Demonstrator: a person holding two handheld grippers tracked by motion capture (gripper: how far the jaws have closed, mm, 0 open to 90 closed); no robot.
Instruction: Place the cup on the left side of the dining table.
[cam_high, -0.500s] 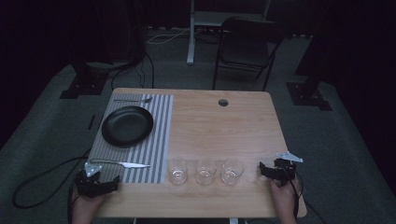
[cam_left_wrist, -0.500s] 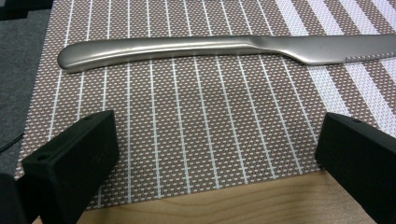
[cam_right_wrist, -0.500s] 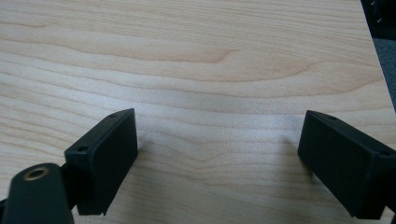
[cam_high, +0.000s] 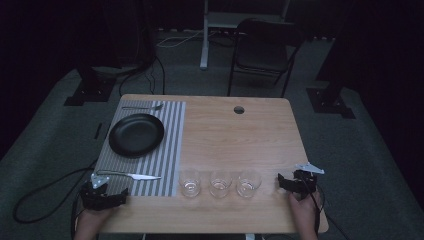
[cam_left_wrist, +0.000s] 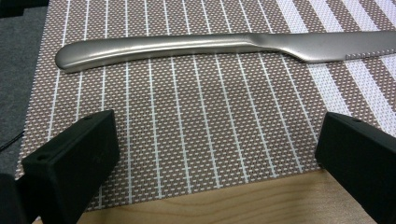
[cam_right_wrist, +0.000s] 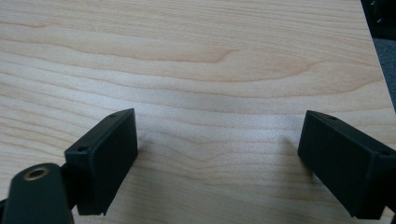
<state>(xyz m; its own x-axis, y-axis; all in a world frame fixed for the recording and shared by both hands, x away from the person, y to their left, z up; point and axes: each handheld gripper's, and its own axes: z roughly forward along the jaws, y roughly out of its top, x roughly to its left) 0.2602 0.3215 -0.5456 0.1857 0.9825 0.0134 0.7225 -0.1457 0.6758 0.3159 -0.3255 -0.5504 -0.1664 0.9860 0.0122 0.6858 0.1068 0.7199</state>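
A steel table knife (cam_high: 132, 175) (cam_left_wrist: 219, 45) lies on the front edge of a striped placemat (cam_high: 165, 150) (cam_left_wrist: 196, 121). Just in front of its handle, low over the mat, my left gripper (cam_high: 107, 195) (cam_left_wrist: 217, 158) stands open with nothing between its jaws. At the table's front right, my right gripper (cam_high: 295, 182) (cam_right_wrist: 217, 161) stands open over bare wood, holding nothing. Three clear glasses (cam_high: 220, 183) stand in a row along the front between the two grippers. A black plate (cam_high: 136, 135) rests on the mat, and a fork (cam_high: 142, 107) lies at the mat's far edge.
The wooden table (cam_high: 240, 140) has a round cable hole (cam_high: 239, 109) near its far edge. A dark folding chair (cam_high: 262, 52) stands beyond the table. Black stand bases and cables lie on the grey floor to both sides.
Both grippers sit almost where they were; the left one has shifted slightly toward the table's front edge. Nothing was taken hold of or let go.
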